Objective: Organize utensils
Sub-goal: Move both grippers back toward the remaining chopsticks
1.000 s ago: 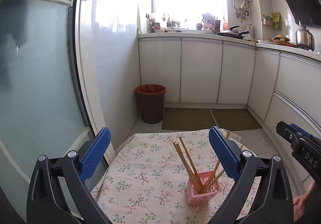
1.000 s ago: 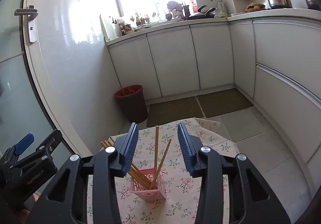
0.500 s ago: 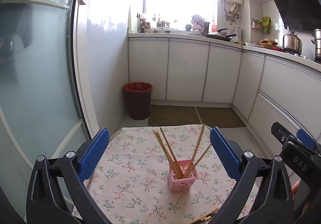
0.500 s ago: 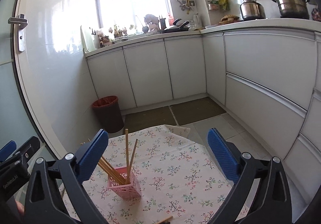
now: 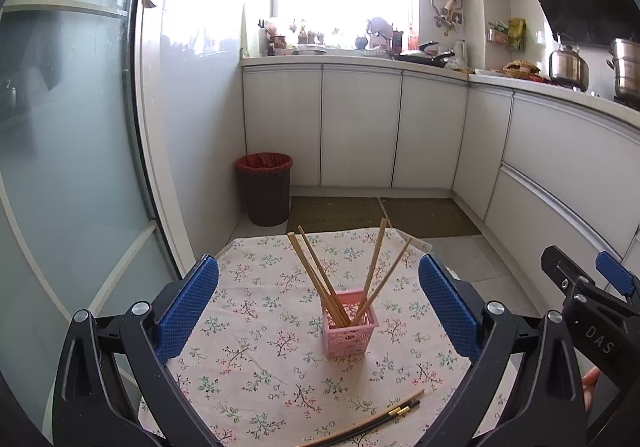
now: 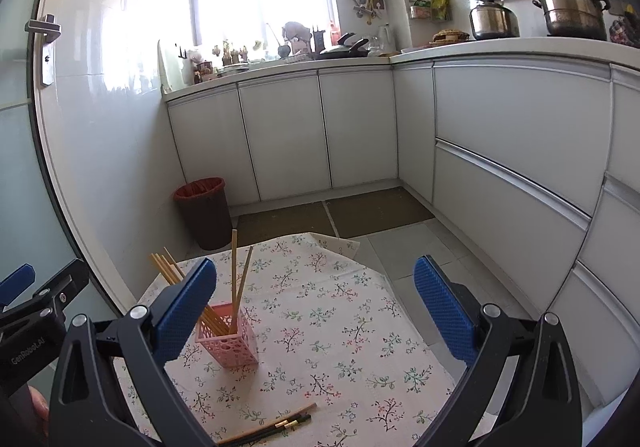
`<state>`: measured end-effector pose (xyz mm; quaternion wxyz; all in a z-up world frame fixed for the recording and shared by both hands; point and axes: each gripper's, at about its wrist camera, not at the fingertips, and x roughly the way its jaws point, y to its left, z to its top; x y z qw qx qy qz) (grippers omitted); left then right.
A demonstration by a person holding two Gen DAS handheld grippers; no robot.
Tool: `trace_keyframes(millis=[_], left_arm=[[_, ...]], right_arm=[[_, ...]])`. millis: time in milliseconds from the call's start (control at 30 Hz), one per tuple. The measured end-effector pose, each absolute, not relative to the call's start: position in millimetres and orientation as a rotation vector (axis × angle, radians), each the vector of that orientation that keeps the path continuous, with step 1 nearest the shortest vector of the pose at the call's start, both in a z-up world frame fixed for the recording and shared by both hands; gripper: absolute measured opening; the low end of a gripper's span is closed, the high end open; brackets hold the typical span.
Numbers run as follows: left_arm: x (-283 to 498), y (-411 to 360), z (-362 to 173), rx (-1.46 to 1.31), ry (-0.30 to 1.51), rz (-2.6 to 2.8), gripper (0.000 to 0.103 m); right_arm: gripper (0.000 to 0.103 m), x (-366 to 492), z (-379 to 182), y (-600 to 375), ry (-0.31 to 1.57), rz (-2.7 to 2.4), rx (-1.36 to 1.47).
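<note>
A pink lattice holder (image 5: 350, 323) (image 6: 228, 339) stands upright on the floral tablecloth with several wooden chopsticks (image 5: 320, 279) (image 6: 236, 279) leaning in it. Loose chopsticks (image 5: 384, 417) (image 6: 276, 427), one wooden and two black with gold bands, lie flat near the table's front edge. My left gripper (image 5: 318, 311) is open and empty, held back from the holder, which shows between its blue pads. My right gripper (image 6: 316, 311) is open wide with nothing between its fingers; the holder sits beside its left pad. The right gripper's body also shows at the left wrist view's right edge.
The small table (image 5: 256, 367) (image 6: 360, 327) has a glass door frame on its left and tiled floor past its far and right edges. A red-lined bin (image 5: 265, 194) stands on the floor beyond. White kitchen cabinets (image 6: 520, 167) run along the back and right.
Both grippers have drawn back from the holder, bringing the loose chopsticks at the front edge into view. The right gripper's jaws went from narrow around upright chopsticks to fully open.
</note>
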<state>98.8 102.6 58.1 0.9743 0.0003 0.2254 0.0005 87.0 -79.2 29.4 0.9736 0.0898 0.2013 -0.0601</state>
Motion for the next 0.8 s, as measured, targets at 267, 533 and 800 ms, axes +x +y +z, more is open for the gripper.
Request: trace_keyframes(millis=[267,533,800], left_arm=[[119.5,75.8,25.5,0.087,0.596,-0.079,0.096],[157.6,28.7,-43.1,0.242,0.91,-0.267,0.096],[188.7,-11.3,-141.5,0.409,1.229,-0.422,0.096]], right_arm=[[0.096,70.9,-5.7,-111.8,0.52,-0.141,0.268],[0.096,62.1,-64.0,-147.9,0.729,-0.157,0.376],[0.096,68.2,-114.8,-174.5,0.907,-0.175,0.521]])
